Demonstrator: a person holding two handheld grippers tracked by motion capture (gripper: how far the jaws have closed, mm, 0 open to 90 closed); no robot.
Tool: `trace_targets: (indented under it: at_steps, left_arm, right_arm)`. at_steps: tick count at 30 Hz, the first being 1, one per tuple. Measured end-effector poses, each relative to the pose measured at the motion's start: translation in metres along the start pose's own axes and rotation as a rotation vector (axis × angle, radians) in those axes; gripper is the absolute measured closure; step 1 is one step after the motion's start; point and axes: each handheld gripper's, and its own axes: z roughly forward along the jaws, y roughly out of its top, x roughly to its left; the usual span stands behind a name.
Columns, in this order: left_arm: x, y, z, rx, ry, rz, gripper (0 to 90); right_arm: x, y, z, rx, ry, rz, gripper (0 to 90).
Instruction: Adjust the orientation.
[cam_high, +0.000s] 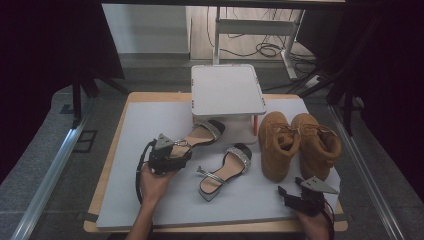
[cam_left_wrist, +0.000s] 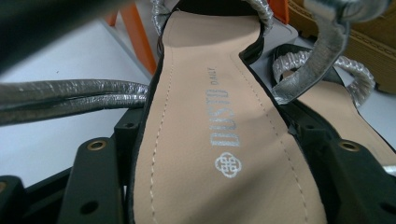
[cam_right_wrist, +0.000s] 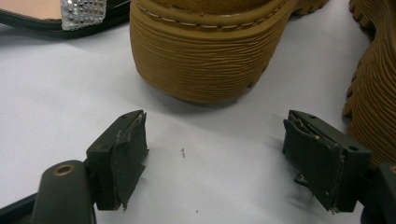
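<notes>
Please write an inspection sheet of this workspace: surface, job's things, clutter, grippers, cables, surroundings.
Surface: grey mat on a wooden table.
Job's things: left sandal, its sole between the left gripper's jaws; second sandal lies beside it.
Clutter: two tan boots; white stand.
Grippers: left gripper shut on the sandal; right gripper open, holding nothing.
Cables: black cable trailing from the left gripper.
Surroundings: dark curtains, floor cables.

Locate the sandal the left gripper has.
High view, left of centre: the sandal sits in the left gripper, its toe under the white stand, left of the other sandal.
</notes>
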Motion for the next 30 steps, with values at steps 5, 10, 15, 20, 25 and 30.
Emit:
trace_targets:
  at_steps: [5, 10, 15, 20, 25, 30]
  left_arm:
    - [-0.001, 0.006, 0.014, -0.011, 0.012, -0.020, 38.9]
    - [-0.004, 0.009, 0.024, -0.016, 0.033, -0.037, 38.9]
    - [-0.006, 0.011, 0.036, -0.017, 0.043, -0.051, 38.9]
    - [-0.008, 0.013, 0.044, -0.021, 0.055, -0.059, 38.9]
    - [-0.013, 0.017, 0.053, -0.027, 0.076, -0.065, 38.9]
    - [-0.016, 0.021, 0.065, -0.027, 0.097, -0.075, 38.9]
  right_arm:
    - [0.000, 0.000, 0.000, -0.001, 0.000, 0.000, 21.5]
    - [0.000, 0.000, 0.000, -0.001, 0.000, 0.000, 21.4]
    - [0.000, 0.000, 0.000, -0.001, 0.000, 0.001, 21.5]
    - [0.000, 0.000, 0.000, -0.002, 0.000, -0.001, 21.5]
    - [0.000, 0.000, 0.000, -0.002, 0.001, -0.001, 21.5]
    - [0.000, 0.000, 0.000, -0.002, 0.001, -0.001, 21.5]
